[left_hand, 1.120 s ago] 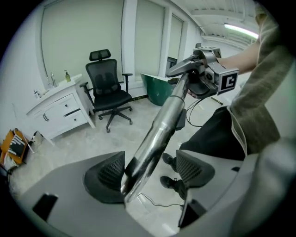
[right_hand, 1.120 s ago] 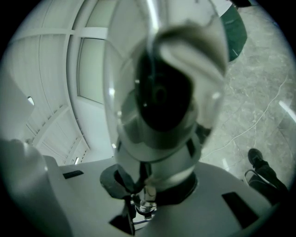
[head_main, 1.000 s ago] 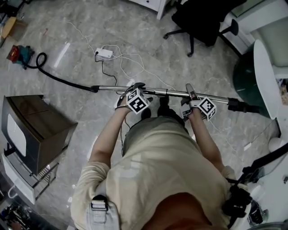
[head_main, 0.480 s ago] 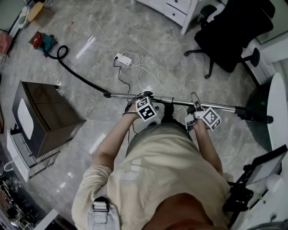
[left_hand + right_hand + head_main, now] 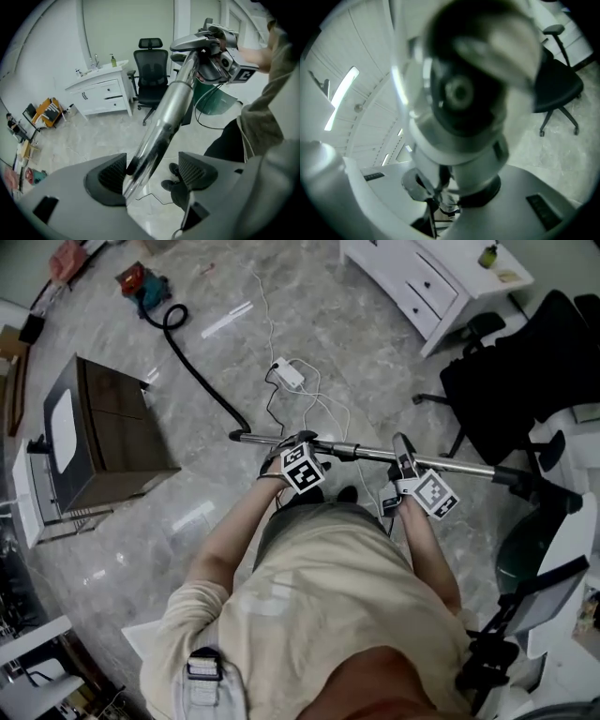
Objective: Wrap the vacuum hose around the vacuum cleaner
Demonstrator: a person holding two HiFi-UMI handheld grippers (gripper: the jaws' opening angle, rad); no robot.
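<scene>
STATUS: wrap not started | vacuum cleaner [image 5: 141,282]: floor, far 11 o'clock | hose [image 5: 202,381]: uncoiled, runs from cleaner to 9 o'clock end of wand [image 5: 361,450] | left gripper [image 5: 152,172]: jaws apart astride wand, one pad touching | right gripper [image 5: 403,457]: clamped on wand, 3 o'clock | REMAINING: all wrapping

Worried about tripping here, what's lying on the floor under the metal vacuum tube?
Under the tube: white cables trailing from a power strip, and dark shoes. The person's torso hides whatever lies nearer in.
</scene>
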